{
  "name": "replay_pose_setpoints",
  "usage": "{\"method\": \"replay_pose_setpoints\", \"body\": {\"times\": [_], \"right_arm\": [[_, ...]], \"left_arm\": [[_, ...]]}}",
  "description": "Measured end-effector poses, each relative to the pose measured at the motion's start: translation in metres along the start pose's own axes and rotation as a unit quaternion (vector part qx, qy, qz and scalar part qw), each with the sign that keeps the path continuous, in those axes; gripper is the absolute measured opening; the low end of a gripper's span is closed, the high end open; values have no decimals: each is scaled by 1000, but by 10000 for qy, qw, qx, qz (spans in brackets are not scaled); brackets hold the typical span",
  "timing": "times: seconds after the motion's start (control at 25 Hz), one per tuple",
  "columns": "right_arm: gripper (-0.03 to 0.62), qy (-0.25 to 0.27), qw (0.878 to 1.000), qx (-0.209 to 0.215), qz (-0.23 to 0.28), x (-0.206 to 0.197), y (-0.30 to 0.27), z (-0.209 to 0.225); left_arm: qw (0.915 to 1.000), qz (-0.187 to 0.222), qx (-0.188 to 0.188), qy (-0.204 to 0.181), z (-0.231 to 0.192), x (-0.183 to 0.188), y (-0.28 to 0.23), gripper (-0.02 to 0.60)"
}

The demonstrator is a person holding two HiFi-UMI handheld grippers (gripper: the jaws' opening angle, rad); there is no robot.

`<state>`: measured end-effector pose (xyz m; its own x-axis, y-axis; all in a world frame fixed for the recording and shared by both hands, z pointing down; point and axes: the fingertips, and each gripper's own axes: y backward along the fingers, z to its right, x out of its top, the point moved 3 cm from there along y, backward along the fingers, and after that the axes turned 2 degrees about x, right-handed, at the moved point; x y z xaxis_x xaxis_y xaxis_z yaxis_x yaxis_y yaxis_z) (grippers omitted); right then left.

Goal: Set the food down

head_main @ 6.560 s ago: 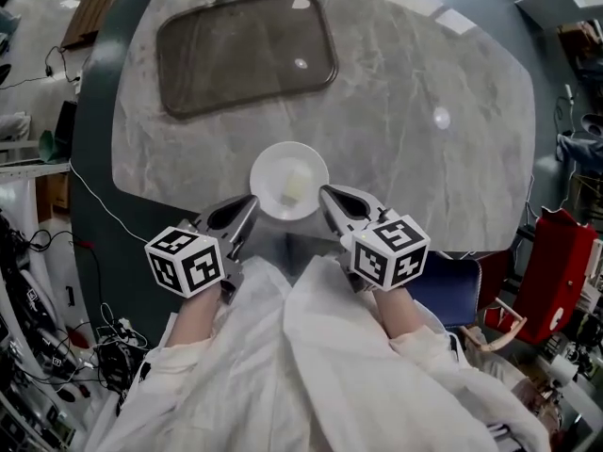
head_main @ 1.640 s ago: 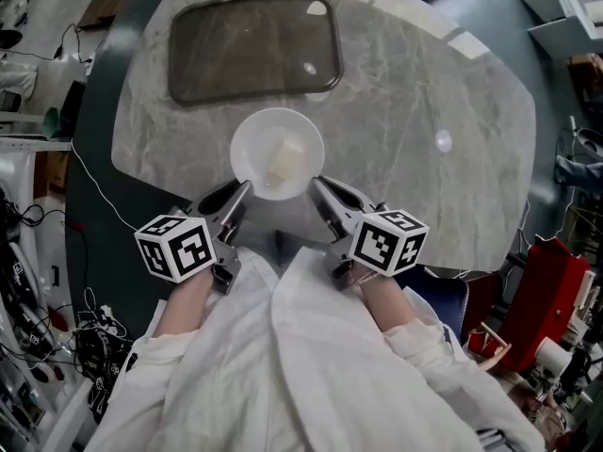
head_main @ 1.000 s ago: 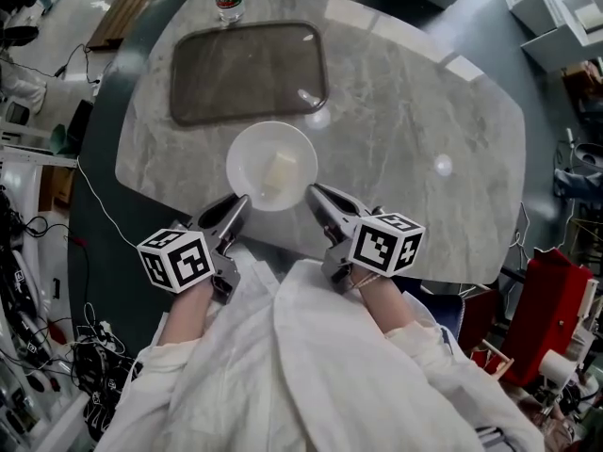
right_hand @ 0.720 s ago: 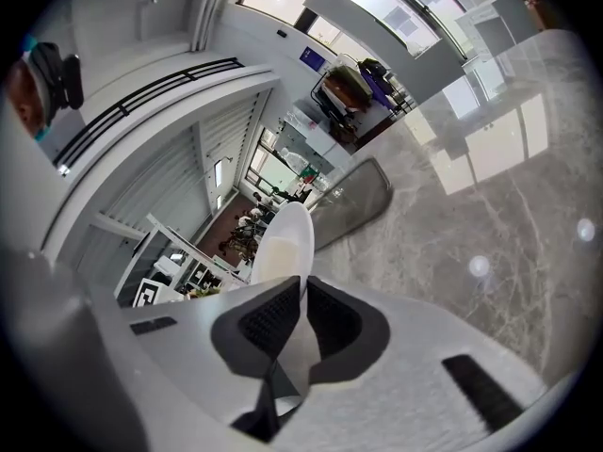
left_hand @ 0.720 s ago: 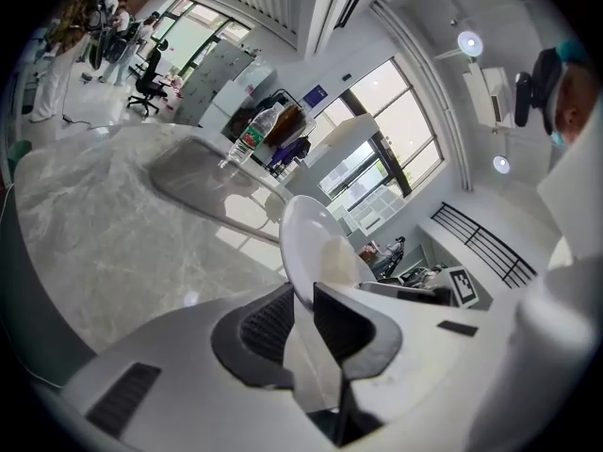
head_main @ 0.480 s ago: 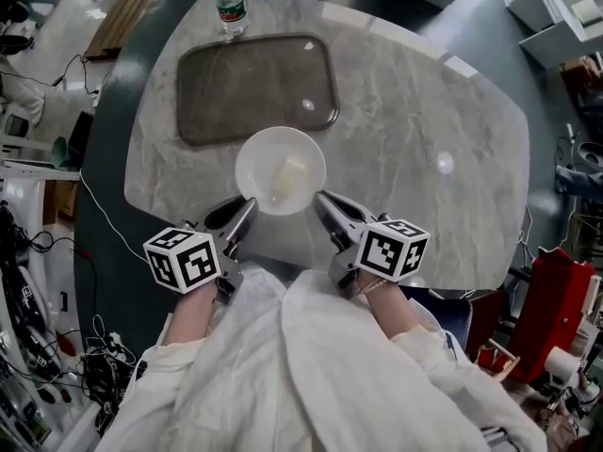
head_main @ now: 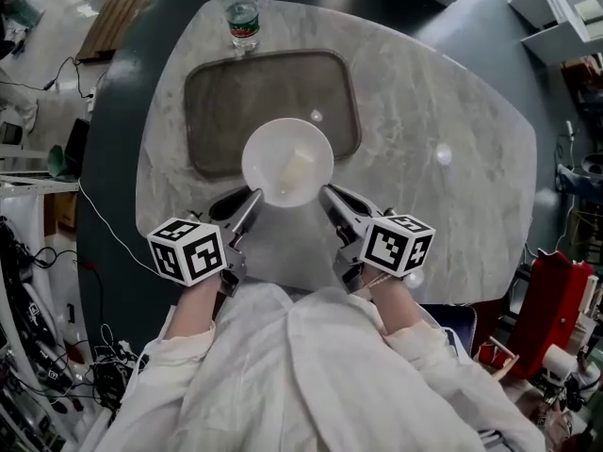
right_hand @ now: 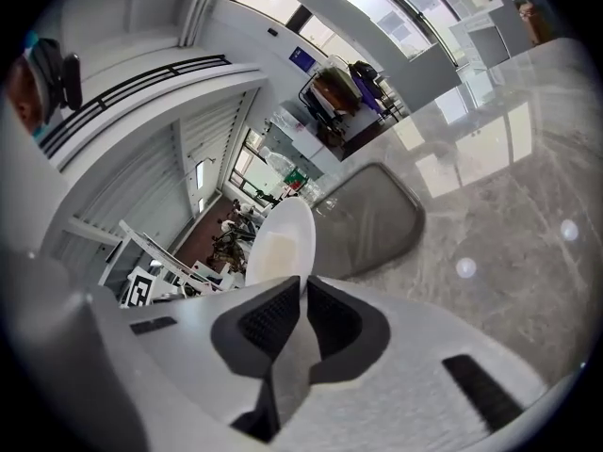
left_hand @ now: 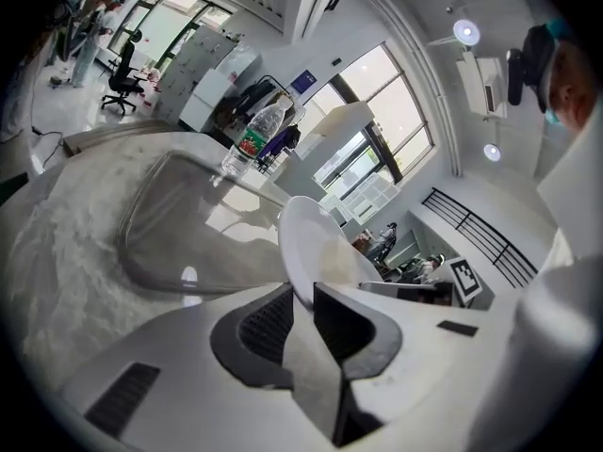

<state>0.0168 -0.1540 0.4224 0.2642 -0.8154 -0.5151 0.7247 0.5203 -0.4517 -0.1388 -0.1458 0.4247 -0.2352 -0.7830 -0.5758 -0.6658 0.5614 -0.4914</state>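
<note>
Grey marble makes up the broad tabletop (head_main: 443, 158), with dark flooring (head_main: 118, 92) round its edges and cluttered gear at 9 o'clock and 3 o'clock of the head view. From 6 o'clock the person's two white sleeves (head_main: 311, 375) reach forward side by side. The forearms are stretched toward the tabletop's near edge and angle slightly inward, so the hands converge on one spot.

Toward 11 o'clock on the tabletop lies a dark rectangular tray (head_main: 212, 111) with rounded corners. Over its near edge, at about 5 o'clock of the tray, sits a round white bowl (head_main: 273, 153), carried between the two tools. Whether its base touches the tray or hangs above it cannot be told.

The left tool (head_main: 251, 199) meets the bowl's rim at about 7 o'clock and the right tool (head_main: 327, 194) at about 5 o'clock. Both point away from the person. In the left gripper view the left tool's jaws are nearly together, clamped on the thin rim of the bowl (left_hand: 316, 248). The right gripper view shows the same pinch on the bowl (right_hand: 283, 238) from the other side.

Behind each tool rides a marker cube, the left cube (head_main: 187, 250) at 7 o'clock of the bowl and the right cube (head_main: 399, 245) at 4 o'clock. A clear water bottle (head_main: 242, 9) with a green label stands upright at 12 o'clock of the tray, just beyond its far rim.

Inside the bowl, slightly right of centre, lies the food (head_main: 298, 166), a small pale block.
</note>
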Motion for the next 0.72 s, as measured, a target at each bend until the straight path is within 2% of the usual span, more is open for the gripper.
{"method": "replay_pose_setpoints", "body": {"times": [0.32, 0.72], "right_arm": [[20, 15, 9998, -205, 0, 26, -49, 15], [20, -282, 9986, -447, -55, 44, -87, 37]], "left_arm": [[9998, -175, 20, 44, -40, 32, -26, 58], [9987, -495, 81, 17, -73, 61, -58, 60]]}}
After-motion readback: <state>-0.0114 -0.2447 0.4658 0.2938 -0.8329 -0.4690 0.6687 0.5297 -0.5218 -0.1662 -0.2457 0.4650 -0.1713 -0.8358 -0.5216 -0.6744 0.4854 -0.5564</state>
